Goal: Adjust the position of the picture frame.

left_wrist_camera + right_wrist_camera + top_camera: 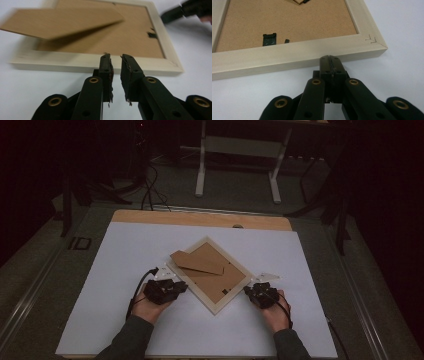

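Note:
A pale wooden picture frame lies face down and turned diamond-wise on the white table. Its brown backing board faces up, and a cardboard stand flap is lifted off it. My left gripper is at the frame's lower-left side. Its jaws stand slightly apart with nothing between them, just short of the frame's rim. The flap hangs blurred above the board. My right gripper is shut and holds nothing. Its tip is at the frame's outer edge, near a corner. A small black clip sits on the backing.
The white tabletop spreads wide around the frame, with a wooden strip along its far edge. Beyond it, on the dark floor, stand a white-legged table and some cables. The other gripper shows past the frame's far corner.

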### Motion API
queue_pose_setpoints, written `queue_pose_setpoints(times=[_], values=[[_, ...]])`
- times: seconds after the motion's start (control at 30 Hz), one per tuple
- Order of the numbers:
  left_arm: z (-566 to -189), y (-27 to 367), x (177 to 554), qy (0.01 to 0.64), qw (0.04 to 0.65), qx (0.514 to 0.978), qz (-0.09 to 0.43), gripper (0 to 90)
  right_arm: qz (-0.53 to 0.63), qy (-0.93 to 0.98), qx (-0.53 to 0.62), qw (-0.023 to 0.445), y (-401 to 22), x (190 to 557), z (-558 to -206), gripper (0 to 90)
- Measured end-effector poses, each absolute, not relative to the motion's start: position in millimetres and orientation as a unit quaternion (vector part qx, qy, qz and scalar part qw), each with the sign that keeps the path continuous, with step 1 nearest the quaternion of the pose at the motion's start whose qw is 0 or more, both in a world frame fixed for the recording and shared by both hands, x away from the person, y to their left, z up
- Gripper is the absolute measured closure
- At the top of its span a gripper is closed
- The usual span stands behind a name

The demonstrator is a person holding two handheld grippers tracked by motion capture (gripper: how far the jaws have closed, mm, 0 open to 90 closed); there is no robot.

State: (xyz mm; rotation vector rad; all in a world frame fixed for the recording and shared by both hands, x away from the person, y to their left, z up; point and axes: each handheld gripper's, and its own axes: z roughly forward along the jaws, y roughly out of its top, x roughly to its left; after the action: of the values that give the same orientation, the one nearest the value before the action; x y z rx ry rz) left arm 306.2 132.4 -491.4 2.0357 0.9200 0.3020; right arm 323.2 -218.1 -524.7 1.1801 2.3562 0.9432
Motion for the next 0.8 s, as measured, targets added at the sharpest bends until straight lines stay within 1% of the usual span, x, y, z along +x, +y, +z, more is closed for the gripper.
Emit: queue_pose_setpoints(times=[0.27,0.33,0.43,0.6,0.8], values=[[-478,162,333,0.398,0.428,0.796,0.160,79.9,0.338,0.823,0.424,0.168,-222,323,-524,89.7],[-476,171,346,0.413,0.424,0.786,0.175,80.8,0.336,0.824,0.424,0.166,-222,323,-525,89.7],[-475,180,358,0.428,0.427,0.776,0.179,82.9,0.335,0.826,0.423,0.165,-221,323,-526,89.7],[-481,191,377,0.454,0.427,0.762,0.176,89.4,0.335,0.825,0.423,0.165,-220,323,-527,89.7],[-491,193,396,0.473,0.413,0.761,0.165,90.0,0.332,0.827,0.424,0.161,-218,323,-529,89.7]])
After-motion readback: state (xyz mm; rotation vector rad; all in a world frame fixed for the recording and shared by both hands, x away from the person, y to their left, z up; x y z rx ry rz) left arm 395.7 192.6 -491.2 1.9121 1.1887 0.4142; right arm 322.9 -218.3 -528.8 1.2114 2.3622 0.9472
